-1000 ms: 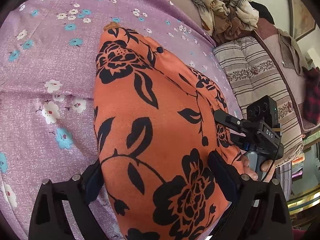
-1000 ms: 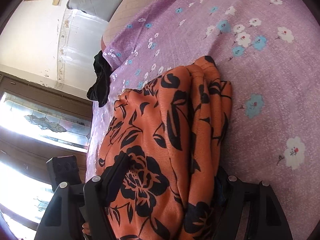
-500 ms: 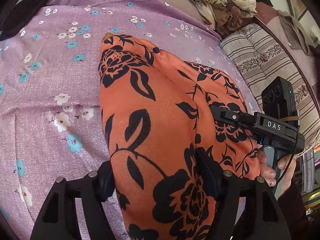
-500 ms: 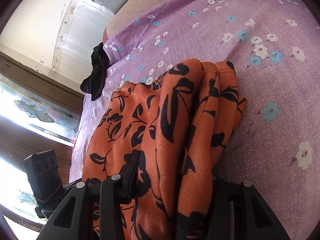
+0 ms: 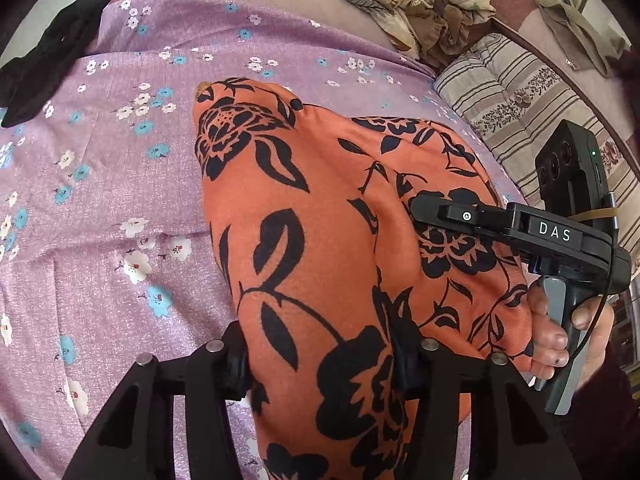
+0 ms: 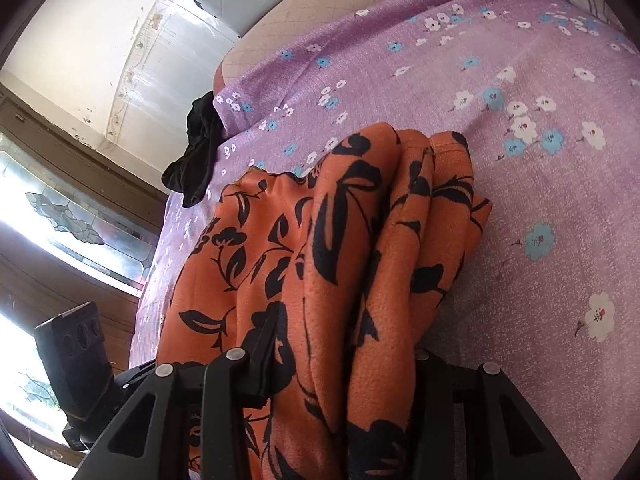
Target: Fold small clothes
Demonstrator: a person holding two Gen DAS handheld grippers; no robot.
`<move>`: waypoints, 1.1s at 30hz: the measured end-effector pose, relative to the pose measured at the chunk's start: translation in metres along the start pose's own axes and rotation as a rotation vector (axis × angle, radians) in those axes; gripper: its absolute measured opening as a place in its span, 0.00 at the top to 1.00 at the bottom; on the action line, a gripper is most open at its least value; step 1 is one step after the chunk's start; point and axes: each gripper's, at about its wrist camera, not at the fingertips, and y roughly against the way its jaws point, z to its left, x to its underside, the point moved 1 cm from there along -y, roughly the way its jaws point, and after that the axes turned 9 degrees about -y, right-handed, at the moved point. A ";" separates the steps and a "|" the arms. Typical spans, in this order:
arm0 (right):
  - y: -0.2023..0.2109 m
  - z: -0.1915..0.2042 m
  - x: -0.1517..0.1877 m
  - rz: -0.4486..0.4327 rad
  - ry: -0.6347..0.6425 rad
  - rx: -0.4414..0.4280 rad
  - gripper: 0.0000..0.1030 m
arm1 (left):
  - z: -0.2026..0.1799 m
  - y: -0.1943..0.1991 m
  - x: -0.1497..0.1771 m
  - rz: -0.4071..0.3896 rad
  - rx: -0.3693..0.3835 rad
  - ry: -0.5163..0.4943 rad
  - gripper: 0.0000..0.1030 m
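An orange garment with black flowers [image 5: 312, 208] lies on the purple flowered bedsheet [image 5: 120, 184]. My left gripper [image 5: 320, 360] holds its near edge, and the jaws are closing with the cloth pinched between the pads. In the right wrist view the same garment [image 6: 344, 216] is bunched into lengthwise folds. My right gripper [image 6: 344, 352] is closing on that bunch, which fills the gap between its fingers. From the left wrist view the right gripper [image 5: 424, 208] reaches in over the garment's right side, held by a person's hand [image 5: 560, 328].
A black garment [image 5: 44, 68] lies at the sheet's far left edge. A crumpled beige heap of clothes [image 5: 420, 4] and a striped cushion [image 5: 520, 120] sit at the back right. A bright window [image 6: 60, 208] is beyond the bed's edge.
Both pairs of jaws have narrowed onto the orange garment. Its near edge has lifted and gathered into tighter folds. Both cameras have pulled up and back, so more of the bed shows.
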 end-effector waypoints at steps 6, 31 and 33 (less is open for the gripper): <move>0.008 0.025 0.001 -0.042 0.055 -0.005 0.61 | 0.002 0.019 -0.001 -0.038 -0.069 -0.015 0.49; -0.033 0.112 0.039 -0.019 0.141 -0.079 0.61 | 0.059 0.091 0.044 -0.113 -0.217 0.100 0.49; -0.036 0.117 0.040 -0.017 0.144 -0.083 0.61 | 0.064 0.093 0.045 -0.114 -0.223 0.109 0.49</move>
